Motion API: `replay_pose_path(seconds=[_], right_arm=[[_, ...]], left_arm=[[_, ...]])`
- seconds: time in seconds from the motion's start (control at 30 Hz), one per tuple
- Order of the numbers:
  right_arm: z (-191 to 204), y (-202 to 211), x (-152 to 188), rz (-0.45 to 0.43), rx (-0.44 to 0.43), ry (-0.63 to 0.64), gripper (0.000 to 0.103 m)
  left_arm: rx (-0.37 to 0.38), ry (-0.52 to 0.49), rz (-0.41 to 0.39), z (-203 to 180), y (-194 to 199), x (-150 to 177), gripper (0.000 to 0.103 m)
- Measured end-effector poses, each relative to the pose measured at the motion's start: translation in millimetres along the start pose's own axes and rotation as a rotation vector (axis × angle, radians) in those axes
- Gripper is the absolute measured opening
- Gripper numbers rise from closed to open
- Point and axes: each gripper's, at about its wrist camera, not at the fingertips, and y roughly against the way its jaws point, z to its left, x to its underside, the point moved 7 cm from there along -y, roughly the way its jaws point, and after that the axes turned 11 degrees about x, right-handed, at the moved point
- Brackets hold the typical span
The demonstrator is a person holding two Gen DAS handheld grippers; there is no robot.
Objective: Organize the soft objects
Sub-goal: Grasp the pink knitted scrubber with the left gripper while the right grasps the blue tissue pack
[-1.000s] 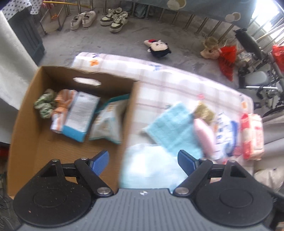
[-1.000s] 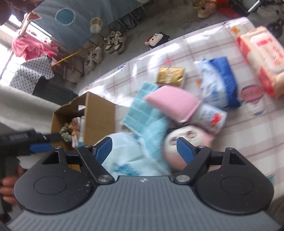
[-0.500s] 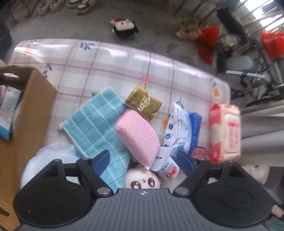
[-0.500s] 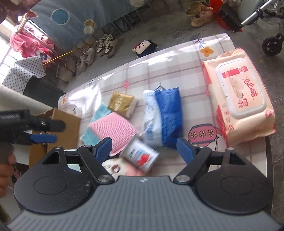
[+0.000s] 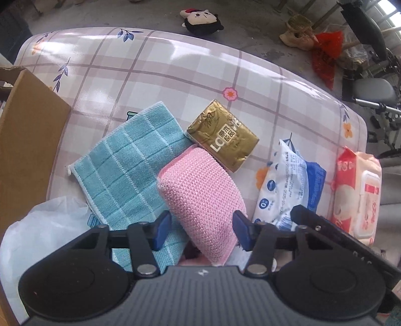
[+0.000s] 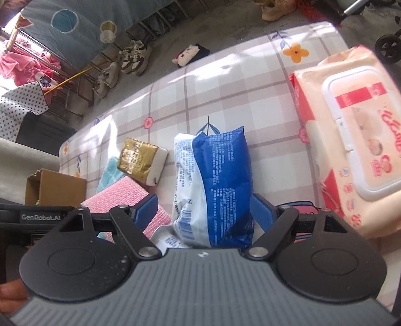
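Observation:
My left gripper (image 5: 201,229) is open, its blue fingers on either side of a pink knitted sponge (image 5: 200,195) that lies on a teal checked cloth (image 5: 125,170). My right gripper (image 6: 205,210) is open around the near end of a blue and white tissue pack (image 6: 215,180); whether the fingers touch it I cannot tell. A gold tissue packet (image 5: 223,135) lies behind the sponge. A peach wet-wipes pack (image 6: 351,140) lies at the right. The pink sponge also shows in the right wrist view (image 6: 117,198).
A cardboard box (image 5: 22,155) stands at the table's left edge. A white plastic bag (image 5: 45,225) lies beside it. The table has a pink plaid cover (image 5: 150,75). A plush doll (image 5: 200,20), shoes (image 6: 135,57) and other clutter lie on the floor beyond.
My left gripper swung right from over the box to the pink sponge and narrowed around it. My right gripper moved right onto the blue and white tissue pack and closed in around it.

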Motion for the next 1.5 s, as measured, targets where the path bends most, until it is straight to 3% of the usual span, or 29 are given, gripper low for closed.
replay_pose_path(seconds=[0.1,0.27,0.83,1.23,1.37,1.5], right_arm=[[-1,-12,-1,0.006,0.021,-0.017,0.082],[-5,-25,-4,0.011,0.013,-0.049,0.082],[-7,-46,-9,0.046,-0.039,-0.063,0.082],[15,-52,-12,0.08,0.022,0.075,0.087],[18,-49,-8,0.044,0.078,0.102,0.073],[12,-46,-9,0.038,0.063,0.066,0.062]], left_arm=[[0.02,0.012,-0.037,-2,3,-2,0.038],[0.06,0.009,-0.091,-10,8,-6,0.037],[0.051,0.048,-0.045,-14,-26,-13,0.041],[0.075,0.064,-0.052,-13,-20,-14,0.035],[0.078,0.067,-0.057,-11,-19,-14,0.034],[0.088,0.063,-0.065,-12,-17,-14,0.033]])
